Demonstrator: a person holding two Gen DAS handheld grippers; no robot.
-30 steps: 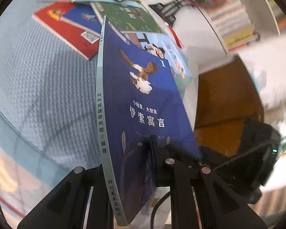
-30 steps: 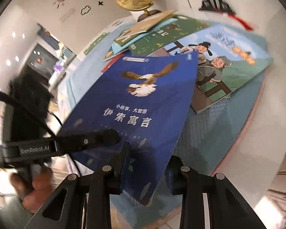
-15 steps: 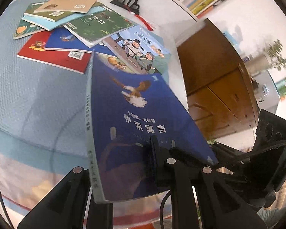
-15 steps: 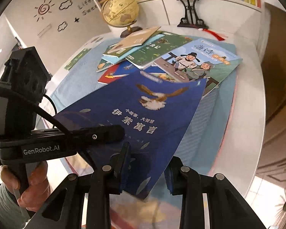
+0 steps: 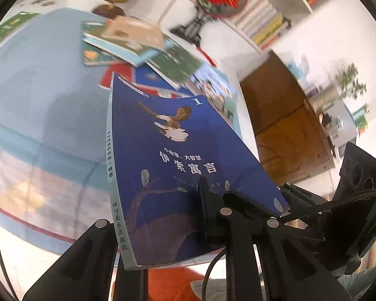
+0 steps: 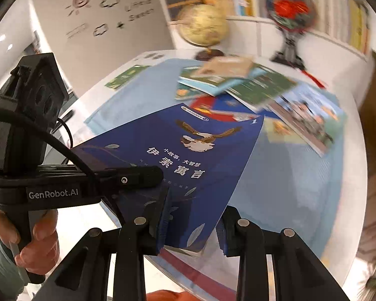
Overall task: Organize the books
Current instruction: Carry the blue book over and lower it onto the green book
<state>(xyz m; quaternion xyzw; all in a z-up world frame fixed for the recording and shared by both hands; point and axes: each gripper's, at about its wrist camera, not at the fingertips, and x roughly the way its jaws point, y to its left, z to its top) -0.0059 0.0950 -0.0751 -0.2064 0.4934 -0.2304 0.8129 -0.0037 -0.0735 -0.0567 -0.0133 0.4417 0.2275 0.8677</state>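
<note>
Jaws of both grippers are clamped on one blue book (image 5: 178,165), which is held up in the air above the counter (image 6: 275,213).

Left gripper (image 5: 163,228): narrow set, one finger on the front cover, the other behind the book near the spine end of the bottom edge. Right gripper (image 6: 190,228): also narrow, gripping the bottom corner on the open-page side. Left view shows the book tilted, spine toward the left of frame; a bird picture, white title lettering and the numeral 1 show on the cover.

One hand (image 6: 30,245) visible, in the right wrist view, wrapped round the handle of the left gripper; a pale green sleeve at its wrist.

Counter carries a light blue cloth (image 5: 37,100). On it, beyond the held book, a loose overlapping heap of books (image 6: 250,87): I count about six or seven, but blur prevents an exact count. One more small green book (image 6: 126,76) lies apart near the far left edge of the cloth.

Behind the heap: one globe (image 6: 203,27), one round red ornament on a black stand (image 6: 290,10). Shelves of books (image 5: 263,25) run along the wall; number of volumes cannot be told. One brown wooden cabinet (image 5: 285,130) stands beside the counter.
</note>
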